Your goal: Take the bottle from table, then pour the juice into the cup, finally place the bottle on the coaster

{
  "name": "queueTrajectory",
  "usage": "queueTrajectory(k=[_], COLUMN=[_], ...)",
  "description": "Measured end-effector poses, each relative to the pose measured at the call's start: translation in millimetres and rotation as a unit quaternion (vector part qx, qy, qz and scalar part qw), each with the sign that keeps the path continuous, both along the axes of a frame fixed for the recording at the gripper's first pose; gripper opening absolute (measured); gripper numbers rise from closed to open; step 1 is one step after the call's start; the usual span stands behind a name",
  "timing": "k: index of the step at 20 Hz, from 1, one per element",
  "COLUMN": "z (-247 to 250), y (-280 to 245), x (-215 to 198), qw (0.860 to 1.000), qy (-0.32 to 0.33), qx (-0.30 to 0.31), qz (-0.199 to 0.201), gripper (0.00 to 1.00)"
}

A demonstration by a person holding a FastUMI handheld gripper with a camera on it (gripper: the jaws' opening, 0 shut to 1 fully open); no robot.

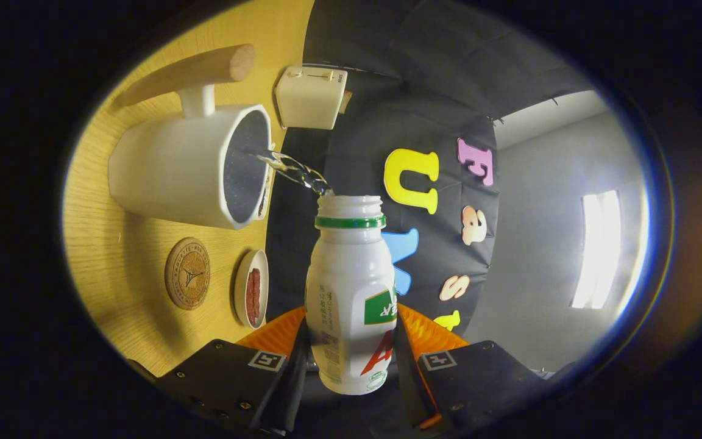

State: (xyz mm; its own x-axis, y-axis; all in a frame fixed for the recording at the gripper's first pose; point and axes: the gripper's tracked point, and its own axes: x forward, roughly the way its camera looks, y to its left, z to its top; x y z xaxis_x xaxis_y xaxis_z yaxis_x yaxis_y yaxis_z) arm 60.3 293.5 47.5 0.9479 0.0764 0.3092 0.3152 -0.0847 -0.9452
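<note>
Gripper (351,356) rolled sideways, mid-pour — both fingers clamped on the bottle (351,292).
Bottle lies level between the fingers, open neck aimed at the cup (189,174); a clear stream (290,171) arcs into it — coaster (187,274) on the table (113,256) beside the cup.

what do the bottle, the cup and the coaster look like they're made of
Bottle, held between the tool's fingers: likely plastic, white, slightly glossy, ribbed neck thread. Cup: probably matte white ceramic or plastic, speckled dark inside, wood-look handle. Coaster: looks like cork or wood, brown, with a stamped emblem.
</note>
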Motion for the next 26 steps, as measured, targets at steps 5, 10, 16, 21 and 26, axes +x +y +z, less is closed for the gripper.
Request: queueTrajectory(k=[5, 10, 16, 21, 26], z=[0.8, 1.4, 2.9, 4.0, 4.8], y=[0.0, -0.1, -4.2, -3.5, -2.6], x=[0.3, -0.2, 2.2, 2.0, 0.3], qw=[1.000, 1.000, 1.000, 1.000, 0.999], qy=[-0.006, -0.013, -0.018, -0.024, -0.030], qx=[-0.005, -0.010, -0.014, -0.020, -0.029], qz=[-0.001, -0.002, -0.006, -0.007, -0.007], gripper=[0.66, 0.66, 0.66, 0.66, 0.66])
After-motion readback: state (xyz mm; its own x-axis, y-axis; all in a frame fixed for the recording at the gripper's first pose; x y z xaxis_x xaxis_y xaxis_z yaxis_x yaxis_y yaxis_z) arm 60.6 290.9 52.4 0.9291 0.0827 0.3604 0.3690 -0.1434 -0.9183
